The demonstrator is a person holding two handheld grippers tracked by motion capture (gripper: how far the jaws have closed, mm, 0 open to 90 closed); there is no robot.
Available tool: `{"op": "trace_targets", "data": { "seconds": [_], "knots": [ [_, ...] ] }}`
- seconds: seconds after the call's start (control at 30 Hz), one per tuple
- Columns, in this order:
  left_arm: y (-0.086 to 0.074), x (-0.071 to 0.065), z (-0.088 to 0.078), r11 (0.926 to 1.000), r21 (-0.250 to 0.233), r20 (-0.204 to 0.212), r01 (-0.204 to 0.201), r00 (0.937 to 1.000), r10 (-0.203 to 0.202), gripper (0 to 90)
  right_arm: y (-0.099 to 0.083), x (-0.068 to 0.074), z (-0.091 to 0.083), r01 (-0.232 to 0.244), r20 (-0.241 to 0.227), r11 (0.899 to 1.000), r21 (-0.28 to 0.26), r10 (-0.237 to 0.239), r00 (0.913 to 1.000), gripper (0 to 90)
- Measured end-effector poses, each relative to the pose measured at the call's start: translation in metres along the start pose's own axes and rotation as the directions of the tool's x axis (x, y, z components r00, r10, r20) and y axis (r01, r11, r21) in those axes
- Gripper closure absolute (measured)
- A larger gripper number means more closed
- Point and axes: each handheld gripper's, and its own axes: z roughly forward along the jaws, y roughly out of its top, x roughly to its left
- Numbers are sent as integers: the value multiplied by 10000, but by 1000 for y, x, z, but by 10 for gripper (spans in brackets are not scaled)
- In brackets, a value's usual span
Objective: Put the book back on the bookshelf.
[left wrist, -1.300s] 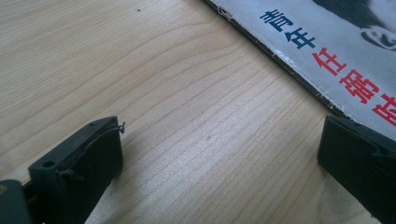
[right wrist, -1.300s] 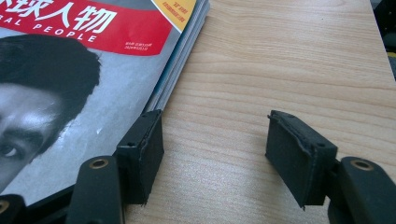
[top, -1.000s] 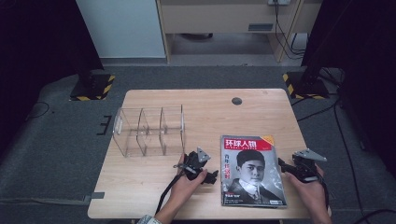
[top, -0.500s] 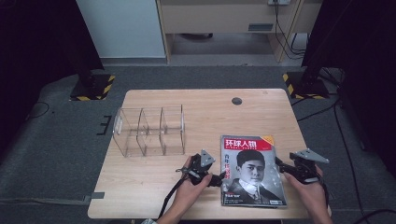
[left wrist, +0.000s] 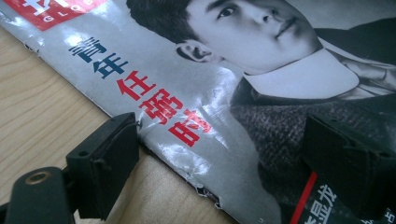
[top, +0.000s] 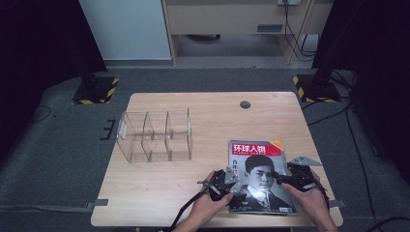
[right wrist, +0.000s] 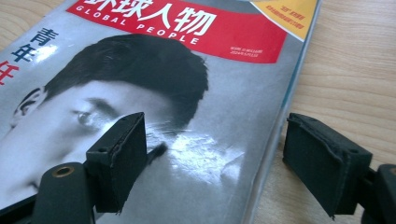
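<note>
Here both gripper (top: 231, 180) jaws gape, straddling the magazine (top: 258, 164) edges.

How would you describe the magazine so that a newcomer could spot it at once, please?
On the wooden table, look at the near right corner. The magazine lies flat there, right of the clear plastic organizer. Its red title banner and grey portrait cover set it apart.

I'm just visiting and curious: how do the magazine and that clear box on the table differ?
The magazine lies flat and opaque, with a printed cover; the clear organizer stands taller, see-through, split into compartments. The magazine has the left gripper and right gripper open at its side edges; the organizer sits apart, untouched. Both rest on the wooden table.
</note>
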Motion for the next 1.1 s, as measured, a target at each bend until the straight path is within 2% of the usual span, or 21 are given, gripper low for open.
{"op": "trace_targets", "data": {
  "seconds": [0.1, 0.2, 0.47, 0.57, 0.7, 0.8, 0.9, 0.97, 1.1],
  "knots": [
    [-1, -2, 2, 9999, -86, -160, -76, 9998, 74, 90, 0, 0, 1, 104, -33, 9999, -30, -104, 9999, 217],
    [-1, -3, 2, 9999, -77, -169, -102, 9998, 101, 87, 0, 0, -1, -88, -98, 9999, -139, 87, 9999, 241],
    [-1, -3, 2, 9999, -75, -186, -103, 9998, 102, 83, 6, 6, -16, 19, -174, 9969, -785, -33, 9998, 388],
    [-1, -3, 2, 9999, -72, -185, -103, 9998, 102, 83, 10, 9, -21, 31, -444, 9942, -1075, -79, 9990, 456],
    [-1, -3, 2, 9999, -70, -183, -107, 9998, 106, 82, 13, 15, -28, 125, -1068, 9886, -1503, -288, 9939, 528],
    [-1, -3, 2, 9999, -68, -179, -114, 9998, 112, 81, 13, 20, -26, 217, -1354, 9888, -1477, -420, 9899, 523],
    [-1, -3, 2, 9999, -73, -178, -117, 9998, 116, 81, 11, 22, -20, 495, -1289, 9919, -1172, -646, 9895, 478],
    [-1, -3, 2, 9999, -70, -176, -121, 9998, 120, 81, 10, 22, -18, 464, -1261, 9924, -1139, -608, 9901, 464],
    [-1, -3, 2, 9999, -68, -176, -122, 9998, 121, 80, 7, 24, -13, 352, -1363, 9978, -561, -426, 9897, 437]
  ]
}}
